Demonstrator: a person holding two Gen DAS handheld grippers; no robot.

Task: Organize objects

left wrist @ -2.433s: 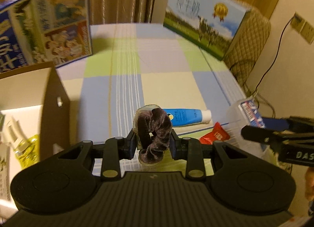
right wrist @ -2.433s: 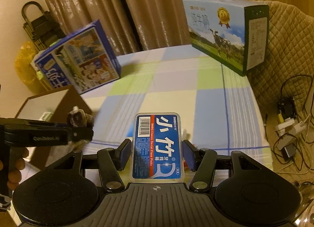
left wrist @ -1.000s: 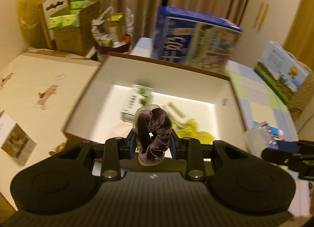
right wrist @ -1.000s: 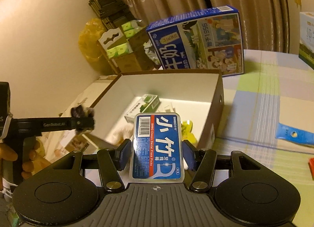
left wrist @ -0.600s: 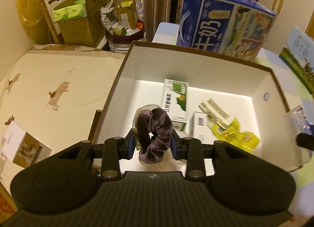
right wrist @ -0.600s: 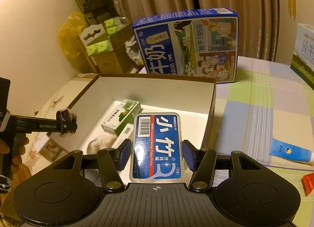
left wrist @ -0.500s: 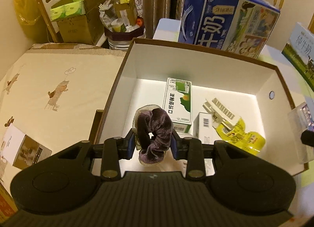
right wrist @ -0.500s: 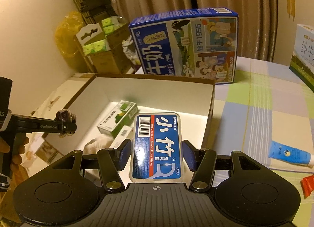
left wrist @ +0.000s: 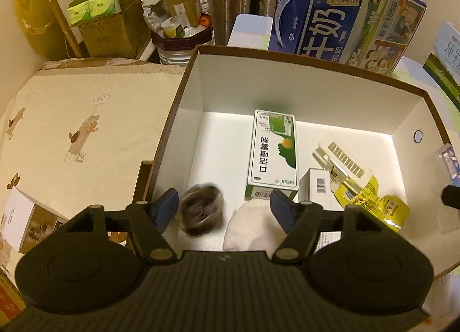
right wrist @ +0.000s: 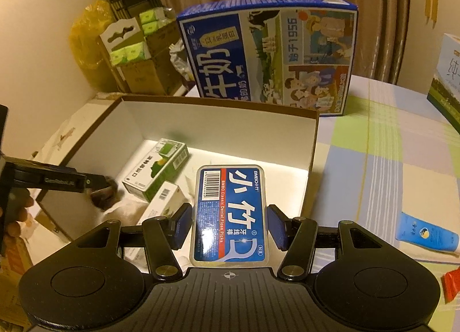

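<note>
A dark velvet scrunchie (left wrist: 201, 211) shows blurred, loose inside the near left corner of the brown, white-lined box (left wrist: 316, 64). My left gripper (left wrist: 224, 208) hangs open above it, touching nothing. In the right wrist view the left gripper (right wrist: 86, 184) reaches over the box's (right wrist: 218, 105) left wall with the scrunchie (right wrist: 103, 195) just below its tip. My right gripper (right wrist: 230, 225) is shut on a clear case of dental floss picks (right wrist: 230, 214) with a blue label, held over the box's near right part.
In the box lie a green-white carton (left wrist: 273, 153), a white clip (left wrist: 342, 162), a yellow pouch (left wrist: 373, 208), a small white carton (left wrist: 316, 188) and a white cloth (left wrist: 250, 228). A blue milk case (right wrist: 267, 53) stands behind it. A blue tube (right wrist: 425, 235) lies on the checked tablecloth (right wrist: 388, 145).
My left gripper has opened and let the scrunchie drop into the box. The right gripper has come slightly closer over the box, still holding the floss picks.
</note>
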